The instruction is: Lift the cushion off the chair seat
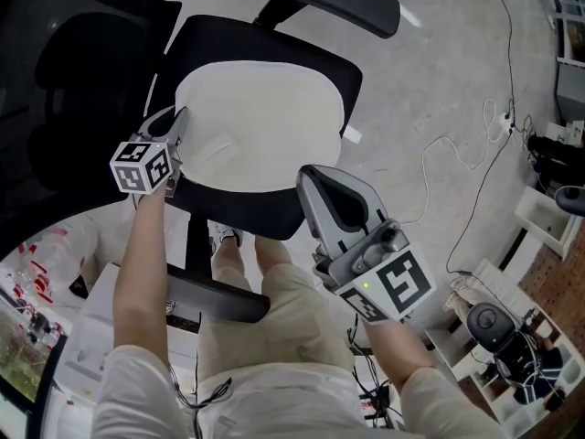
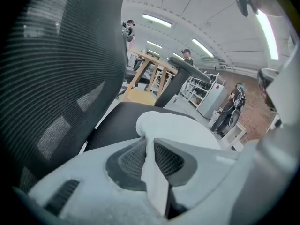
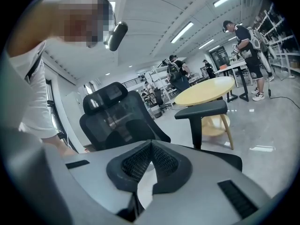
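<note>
Cushion (image 1: pixel 260 122), cream and oval, lies on the black chair seat (image 1: pixel 265 213). Left gripper (image 1: pixel 180 124) pinches its left edge, jaws clamped on the fabric. Right gripper (image 1: pixel 311 176) hovers over the seat's front, jaws together, empty

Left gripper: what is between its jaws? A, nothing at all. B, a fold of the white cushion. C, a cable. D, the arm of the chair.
B: in the left gripper view, the left gripper has its jaws pinched on a fold of the white cushion.
</note>
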Action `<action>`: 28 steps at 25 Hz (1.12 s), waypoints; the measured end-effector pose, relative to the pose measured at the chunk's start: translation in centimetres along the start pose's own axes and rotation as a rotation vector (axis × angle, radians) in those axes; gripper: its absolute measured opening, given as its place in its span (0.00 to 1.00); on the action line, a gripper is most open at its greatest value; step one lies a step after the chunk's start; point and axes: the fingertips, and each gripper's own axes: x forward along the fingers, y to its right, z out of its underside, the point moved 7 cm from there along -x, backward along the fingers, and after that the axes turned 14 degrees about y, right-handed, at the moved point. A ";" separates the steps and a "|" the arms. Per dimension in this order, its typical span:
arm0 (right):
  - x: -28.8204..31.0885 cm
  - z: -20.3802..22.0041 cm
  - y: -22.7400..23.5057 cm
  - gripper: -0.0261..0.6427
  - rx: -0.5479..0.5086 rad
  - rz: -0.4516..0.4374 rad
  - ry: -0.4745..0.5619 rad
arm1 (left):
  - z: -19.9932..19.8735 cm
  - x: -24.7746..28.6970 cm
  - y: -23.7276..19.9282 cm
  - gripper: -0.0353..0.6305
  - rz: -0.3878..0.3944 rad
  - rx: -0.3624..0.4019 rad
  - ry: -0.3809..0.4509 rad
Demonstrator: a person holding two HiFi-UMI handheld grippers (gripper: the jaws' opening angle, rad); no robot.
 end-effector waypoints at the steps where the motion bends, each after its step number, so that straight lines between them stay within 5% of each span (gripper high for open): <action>1: 0.0 -0.2 -0.3 0.04 -0.003 -0.005 0.005 | -0.4 -0.4 0.5 0.12 0.007 0.005 0.015; 10: -0.3 -1.0 -3.5 0.04 0.002 -0.026 0.048 | -5.3 -4.2 5.2 0.12 0.088 0.052 0.174; 28: -6.3 -6.5 -9.0 0.04 -0.044 0.052 0.142 | -12.9 -13.2 10.6 0.11 0.069 0.154 0.341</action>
